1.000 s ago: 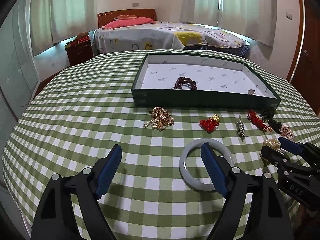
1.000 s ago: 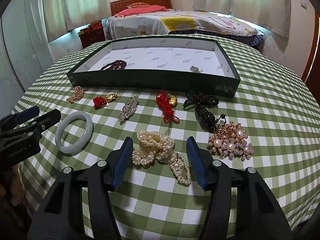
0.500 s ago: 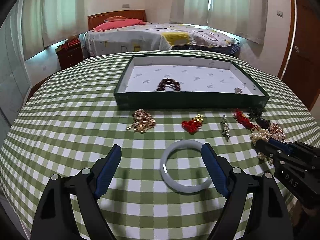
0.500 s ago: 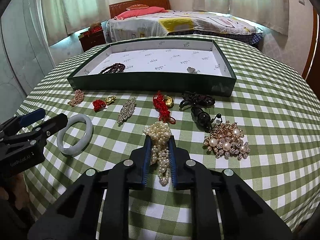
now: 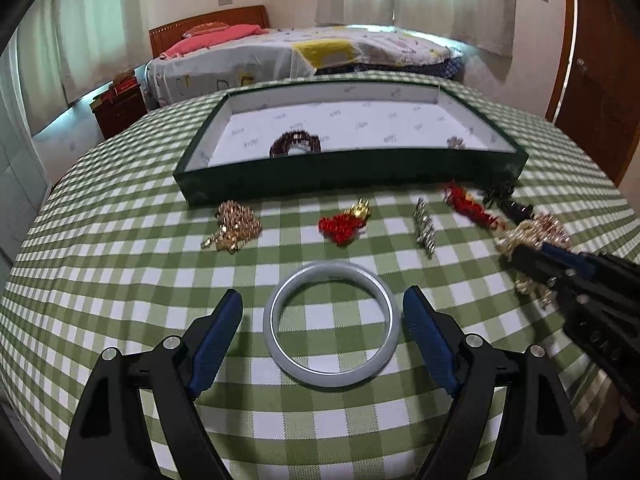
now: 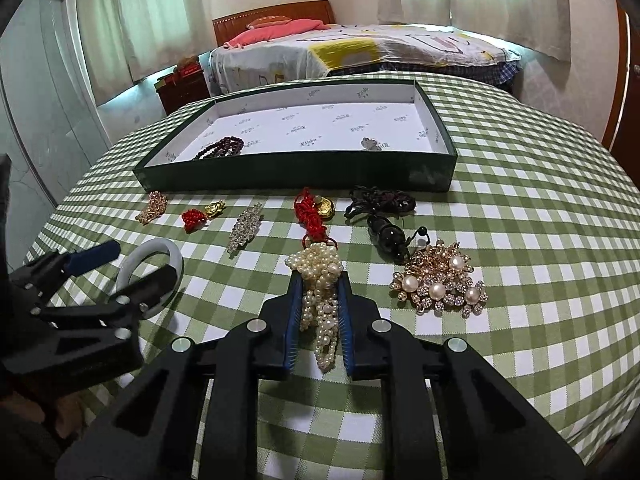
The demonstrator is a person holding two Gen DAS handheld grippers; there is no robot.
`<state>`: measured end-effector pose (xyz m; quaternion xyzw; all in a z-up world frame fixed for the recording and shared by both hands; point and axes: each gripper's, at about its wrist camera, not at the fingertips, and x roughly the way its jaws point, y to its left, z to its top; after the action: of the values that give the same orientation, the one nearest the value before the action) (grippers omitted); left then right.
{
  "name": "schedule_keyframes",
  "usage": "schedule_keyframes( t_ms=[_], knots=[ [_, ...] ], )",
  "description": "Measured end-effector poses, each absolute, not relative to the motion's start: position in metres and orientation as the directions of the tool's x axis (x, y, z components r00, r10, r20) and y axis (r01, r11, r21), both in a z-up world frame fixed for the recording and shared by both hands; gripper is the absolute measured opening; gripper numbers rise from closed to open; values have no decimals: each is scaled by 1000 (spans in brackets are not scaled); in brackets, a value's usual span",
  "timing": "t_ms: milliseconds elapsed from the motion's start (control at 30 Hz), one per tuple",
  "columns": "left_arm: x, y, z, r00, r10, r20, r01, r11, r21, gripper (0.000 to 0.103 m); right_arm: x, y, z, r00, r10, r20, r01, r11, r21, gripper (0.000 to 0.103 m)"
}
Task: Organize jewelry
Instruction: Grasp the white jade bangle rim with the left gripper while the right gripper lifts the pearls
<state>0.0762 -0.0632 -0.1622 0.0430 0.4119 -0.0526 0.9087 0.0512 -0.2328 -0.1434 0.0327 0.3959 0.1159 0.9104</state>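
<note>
Dark green on the outside and lined with white printed paper, the shallow tray [image 6: 296, 170] at the far side of the checked tablecloth [image 6: 520, 240] holds a dark beaded bracelet [image 6: 219, 148] near its left front corner and a small pale charm [image 6: 370, 144] to the right. Only the right wrist view shows the pearl strand [image 6: 318, 284] clearly: creamy beads bunched in a clump, clamped between the blue pads of the right gripper [image 6: 319, 312], just left of a gold pearl brooch [image 6: 440, 280]. The left wrist view shows the left gripper [image 5: 322, 324] spread wide around a pale bangle [image 5: 332, 324] lying flat, pads not touching it.
</note>
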Motion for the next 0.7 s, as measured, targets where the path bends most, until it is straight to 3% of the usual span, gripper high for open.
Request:
schedule_keyframes(
  t_ms=[233, 333, 700],
  knots=[
    [73, -57, -167, 645, -79, -760, 124, 992, 3, 79, 50, -235, -144, 659, 244, -711, -182, 969, 164, 17],
    [69, -59, -165, 653, -79, -753, 136, 991, 14, 69, 51, -234, -144, 661, 243, -710, -183, 970, 162, 17],
    [64, -56, -154, 684, -85, -725, 146, 989, 21, 68, 49, -230, -139, 669, 244, -702, -191, 969, 155, 17]
  ],
)
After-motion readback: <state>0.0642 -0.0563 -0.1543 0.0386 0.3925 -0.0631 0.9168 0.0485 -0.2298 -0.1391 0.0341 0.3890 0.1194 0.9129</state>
